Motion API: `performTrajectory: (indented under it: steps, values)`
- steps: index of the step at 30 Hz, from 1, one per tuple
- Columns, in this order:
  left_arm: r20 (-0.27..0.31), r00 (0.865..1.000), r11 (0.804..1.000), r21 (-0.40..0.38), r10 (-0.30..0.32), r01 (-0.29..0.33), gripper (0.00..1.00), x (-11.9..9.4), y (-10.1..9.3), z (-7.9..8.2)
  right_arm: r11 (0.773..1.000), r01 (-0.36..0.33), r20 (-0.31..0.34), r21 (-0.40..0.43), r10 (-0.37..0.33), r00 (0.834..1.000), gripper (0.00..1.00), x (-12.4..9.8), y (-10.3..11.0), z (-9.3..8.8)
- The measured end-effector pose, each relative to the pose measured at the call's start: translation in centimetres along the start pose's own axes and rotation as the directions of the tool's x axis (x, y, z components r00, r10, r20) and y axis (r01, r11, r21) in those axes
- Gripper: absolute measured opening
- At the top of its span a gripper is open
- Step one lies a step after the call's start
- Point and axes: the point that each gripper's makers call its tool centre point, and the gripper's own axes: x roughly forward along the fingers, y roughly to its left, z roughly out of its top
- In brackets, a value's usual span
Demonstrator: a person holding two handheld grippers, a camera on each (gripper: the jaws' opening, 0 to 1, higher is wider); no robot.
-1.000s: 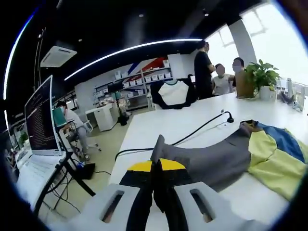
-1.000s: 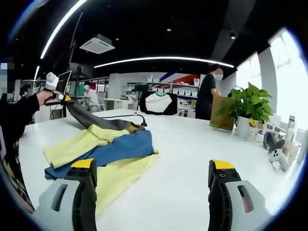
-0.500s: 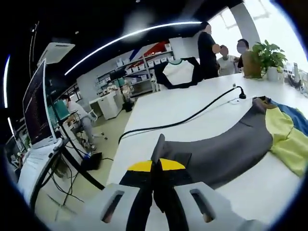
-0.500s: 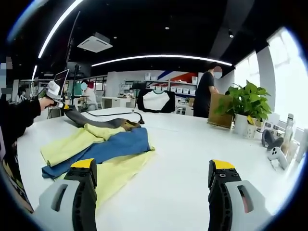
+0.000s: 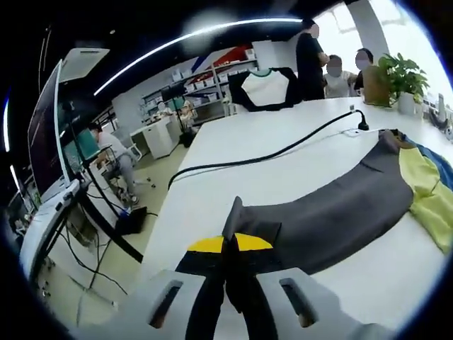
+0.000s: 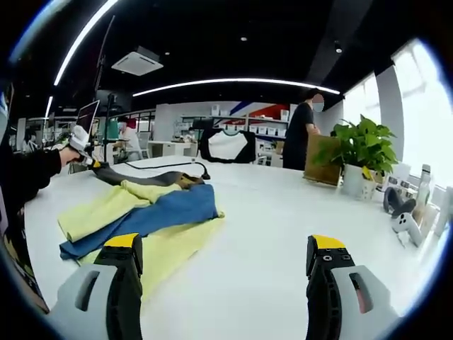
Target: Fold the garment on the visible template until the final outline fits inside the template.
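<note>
The left gripper has apparently pulled the grey sleeve flatter.

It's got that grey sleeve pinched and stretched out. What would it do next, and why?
Probably carry the sleeve back over the yellow and blue body and lay it there. The left gripper is shut on the sleeve's end, pulled straight away from the garment, while the right gripper hangs open over the table, so the fold isn't made yet.

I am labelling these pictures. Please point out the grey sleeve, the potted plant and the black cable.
Grey sleeve (image 5: 340, 223): left gripper view, mid-length.
Potted plant (image 6: 362, 147): right gripper view, leaves.
Black cable (image 5: 283, 150): left gripper view, middle stretch.
</note>
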Motion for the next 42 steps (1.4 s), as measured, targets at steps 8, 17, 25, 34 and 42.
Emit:
performTrajectory:
  steps: [8, 17, 25, 34, 42]
  values:
    - [-0.025, 1.000, 1.000, -0.030, -0.008, 0.007, 0.02, 0.6, -0.1, -1.1, 1.000, 0.000, -0.007, -0.005, 0.000, 1.000, 0.99, 0.1, 0.0, 0.0]
    - [-0.038, 0.999, 1.000, -0.019, -0.006, 0.005, 0.03, 1.0, -0.1, -1.9, 1.000, -0.016, -0.012, -0.012, 0.016, 1.000, 0.99, 0.4, 0.4, 0.0]
    - [-0.033, 0.999, 0.999, -0.053, -0.005, 0.003, 0.02, 1.5, 0.0, -2.2, 1.000, -0.005, -0.018, -0.014, 0.004, 1.000, 0.99, 0.3, -0.2, 0.0]
    - [-0.035, 0.999, 0.998, -0.065, -0.013, 0.011, 0.02, 1.8, 0.0, -2.4, 1.000, 0.016, -0.018, -0.005, -0.016, 1.000, 0.99, 0.2, -0.7, -0.1]
    - [0.011, 1.000, 0.997, 0.076, 0.018, -0.019, 0.08, 1.1, 0.3, -1.8, 1.000, 0.022, -0.014, 0.008, -0.022, 1.000, 0.99, 0.0, -0.8, -0.3]
